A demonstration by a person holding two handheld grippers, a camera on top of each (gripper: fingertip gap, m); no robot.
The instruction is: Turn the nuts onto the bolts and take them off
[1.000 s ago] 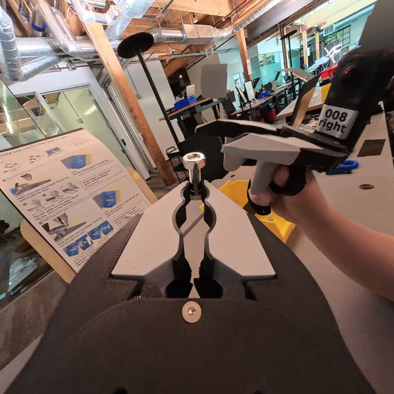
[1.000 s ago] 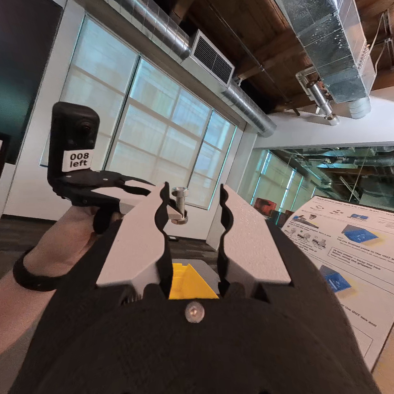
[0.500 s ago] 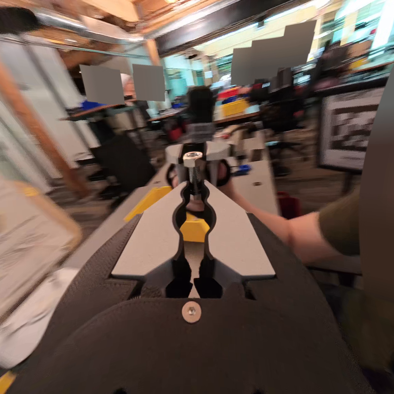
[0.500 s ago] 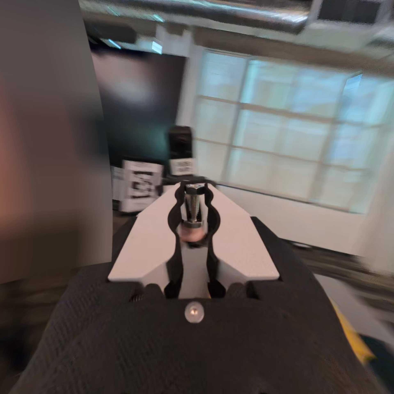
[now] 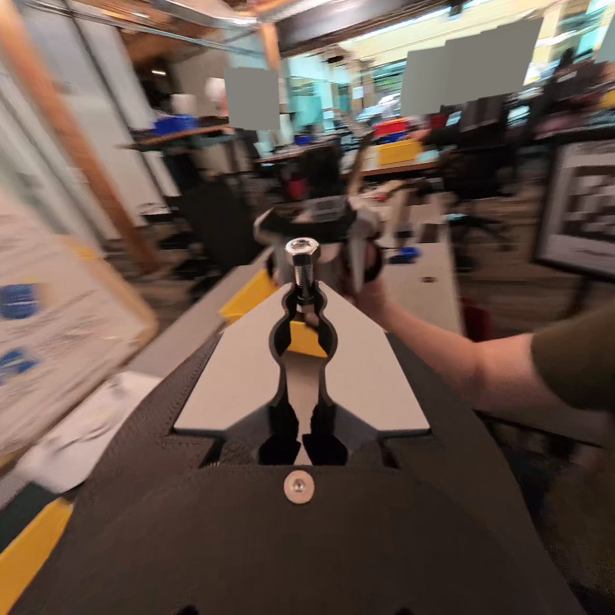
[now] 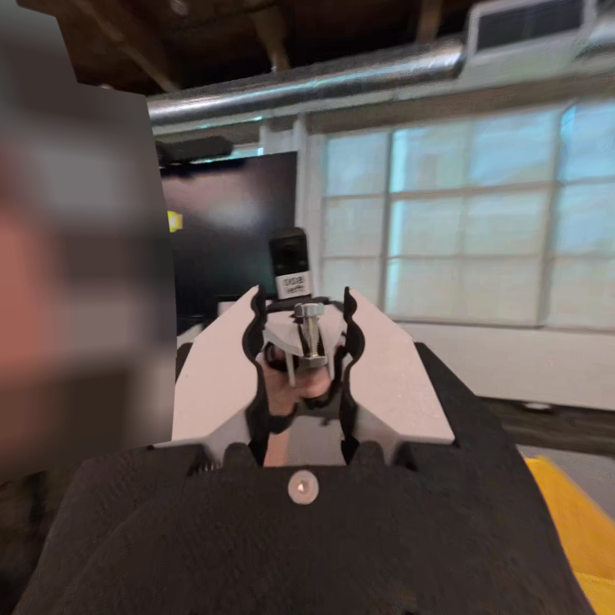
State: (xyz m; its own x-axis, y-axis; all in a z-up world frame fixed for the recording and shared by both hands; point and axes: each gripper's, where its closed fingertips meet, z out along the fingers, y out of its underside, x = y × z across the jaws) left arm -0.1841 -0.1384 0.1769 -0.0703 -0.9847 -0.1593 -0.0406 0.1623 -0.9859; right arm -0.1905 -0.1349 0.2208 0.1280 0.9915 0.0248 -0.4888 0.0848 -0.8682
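Right now we hold the bolt (image 5: 302, 266) upright in our left gripper (image 5: 304, 301), whose fingers (image 5: 246, 359) are clamped together on the lower threaded shank, so that the hex head stands clear above the tips. Gripping it low on the threads keeps the bolt from spinning, we judge, while leaving both ends reachable. In the right wrist view the same bolt shows head up, with the nut (image 6: 309, 361) sitting on the bottom end of the threads, just under the left gripper's tips and above the person's left hand (image 6: 289, 389).

Our right gripper (image 6: 302, 301) faces the left one head-on, with its fingers (image 6: 219, 362) spread apart on either side of the bolt and touching neither bolt nor nut. From the left wrist view it sits just behind the bolt head, carried by the person's right hand (image 5: 366, 293). We take this facing arrangement to be deliberate: one tool fixes the bolt, the other comes in on its axis to catch the nut and twist it. Whether the nut is going on or coming off we cannot tell.

Below both grippers lie the grey bench (image 5: 429, 266) and a yellow bin (image 5: 246, 294), well placed to catch a dropped part. Both views are motion-blurred.
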